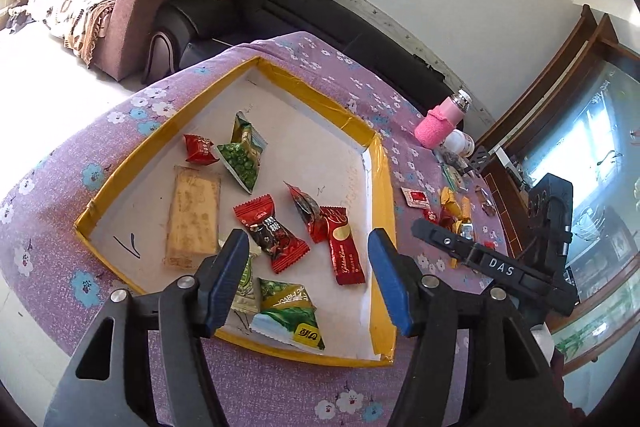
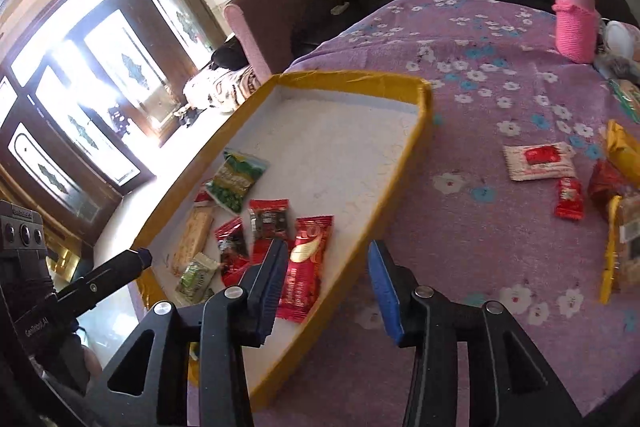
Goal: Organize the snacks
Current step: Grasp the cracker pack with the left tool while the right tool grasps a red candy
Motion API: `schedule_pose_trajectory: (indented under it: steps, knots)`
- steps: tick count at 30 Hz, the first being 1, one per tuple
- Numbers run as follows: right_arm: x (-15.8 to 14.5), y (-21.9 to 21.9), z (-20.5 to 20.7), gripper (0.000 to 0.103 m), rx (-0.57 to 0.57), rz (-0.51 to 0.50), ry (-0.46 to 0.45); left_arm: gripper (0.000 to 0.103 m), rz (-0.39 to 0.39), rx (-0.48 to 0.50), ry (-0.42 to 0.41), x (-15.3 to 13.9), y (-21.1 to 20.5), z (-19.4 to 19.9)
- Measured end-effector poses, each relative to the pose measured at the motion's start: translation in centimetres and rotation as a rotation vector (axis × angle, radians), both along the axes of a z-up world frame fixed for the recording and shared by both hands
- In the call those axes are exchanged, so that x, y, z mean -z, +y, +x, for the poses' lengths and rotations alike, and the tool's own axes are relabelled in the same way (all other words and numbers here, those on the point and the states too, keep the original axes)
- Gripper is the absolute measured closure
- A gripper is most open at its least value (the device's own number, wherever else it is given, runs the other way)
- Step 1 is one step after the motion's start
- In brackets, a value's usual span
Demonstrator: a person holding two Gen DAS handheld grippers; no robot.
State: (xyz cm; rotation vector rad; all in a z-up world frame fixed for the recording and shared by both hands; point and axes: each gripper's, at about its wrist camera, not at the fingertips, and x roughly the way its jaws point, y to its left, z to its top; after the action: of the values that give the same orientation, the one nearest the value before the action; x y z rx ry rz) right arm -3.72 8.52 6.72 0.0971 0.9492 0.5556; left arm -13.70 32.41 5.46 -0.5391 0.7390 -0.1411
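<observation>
Left gripper is being held wide apart, empty, over tray. "Golden Crown" bar is lying lengthwise toward it. Right gripper also spread wide, empty.

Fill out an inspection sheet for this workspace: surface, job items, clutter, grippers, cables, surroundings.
Surface: purple floral cloth over the table.
Job's things: yellow-rimmed tray holds several snack packets; white-and-red packet and small red packet lie on the cloth outside it.
Clutter: pink-sleeved bottle upright at the far edge.
Grippers: left gripper and right gripper open, empty.
Cables: nothing seen.
Surroundings: sofa, glass doors.
</observation>
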Motion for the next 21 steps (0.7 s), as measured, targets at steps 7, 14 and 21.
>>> schedule_pose_trajectory:
  steps: [7, 14, 21]
  knots:
    - [-2.1, -13.4, 2.8, 0.052, 0.332, -0.021, -0.065, 0.042, 0.018, 0.076, -0.033, -0.9, -2.9, 0.1]
    - [1.1, -20.1, 8.6, 0.052, 0.489, -0.165, -0.022, 0.042, 0.054, 0.151, -0.036, -1.6, -6.6, 0.2]
    - [3.4, -14.3, 6.9, 0.063, 0.154, -0.145, 0.066, 0.042, 0.091, 0.171, -0.048, -2.5, -8.5, 0.1]
